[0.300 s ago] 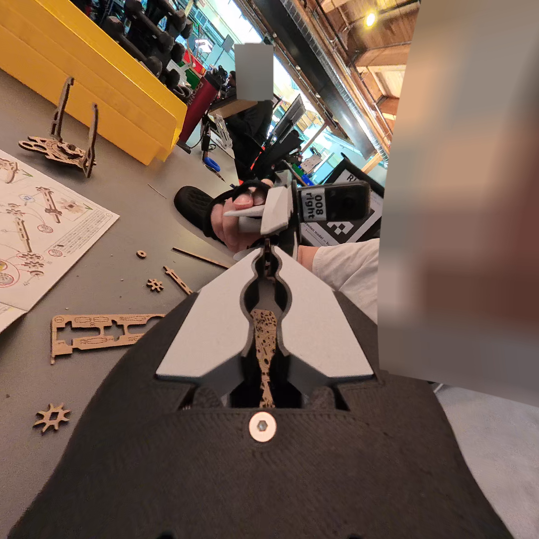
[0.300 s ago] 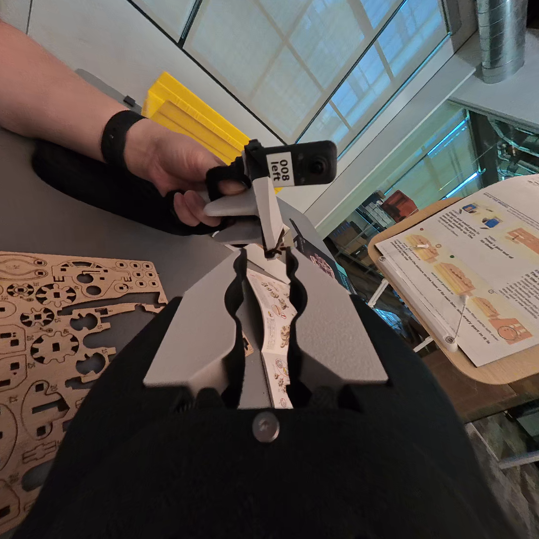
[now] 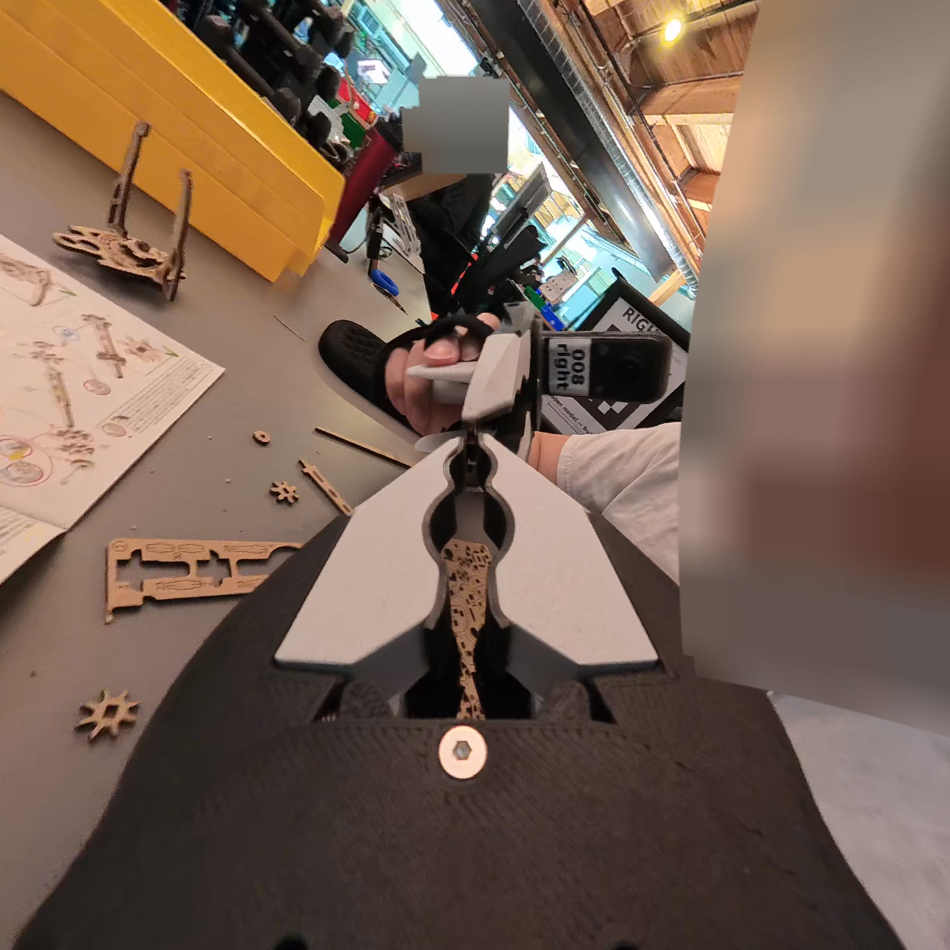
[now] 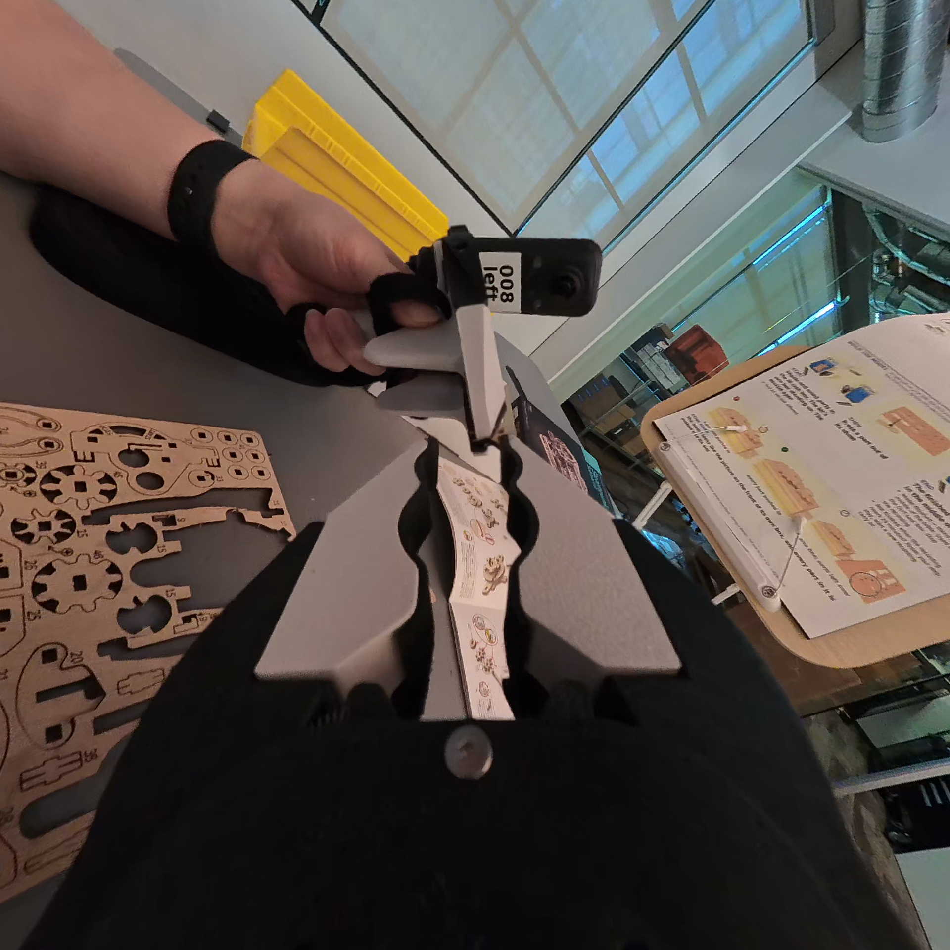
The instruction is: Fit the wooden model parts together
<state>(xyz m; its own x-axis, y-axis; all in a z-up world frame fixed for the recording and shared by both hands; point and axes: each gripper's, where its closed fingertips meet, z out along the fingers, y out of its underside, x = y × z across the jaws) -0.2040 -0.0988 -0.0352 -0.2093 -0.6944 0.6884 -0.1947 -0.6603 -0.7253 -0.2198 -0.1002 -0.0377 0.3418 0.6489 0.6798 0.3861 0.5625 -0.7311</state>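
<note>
**Mid-air mating of a small part, tools tip to tip**

The fitting step is judged to be in hand. The left tool [image 3: 469,452] is raised above the tabletop [image 3: 231,360] with its fingers drawn almost together on a small part [image 3: 470,465], seen only as a dark sliver at the tips. The right tool [image 4: 468,452] is met head-on, at 12 o'clock in the left wrist view. Its fingers stand a little apart, with the left tool's tip between them; whether anything is gripped there cannot be told.

The parts sheet [image 4: 103,540] lies flat at 9 o'clock in the right wrist view, with many pieces already punched out. In the left wrist view a half-built frame [image 3: 128,247] stands at 10 o'clock beside the instruction sheet [image 3: 77,385], and a loose gear [image 3: 106,713] lies at 8 o'clock.

Progress is judged early to middling, since only the frame is assembled. Next, a straight, gentle push along the shared axis is called for, with both tips kept aligned. Too much force could snap the thin wood or flick the part out.
</note>
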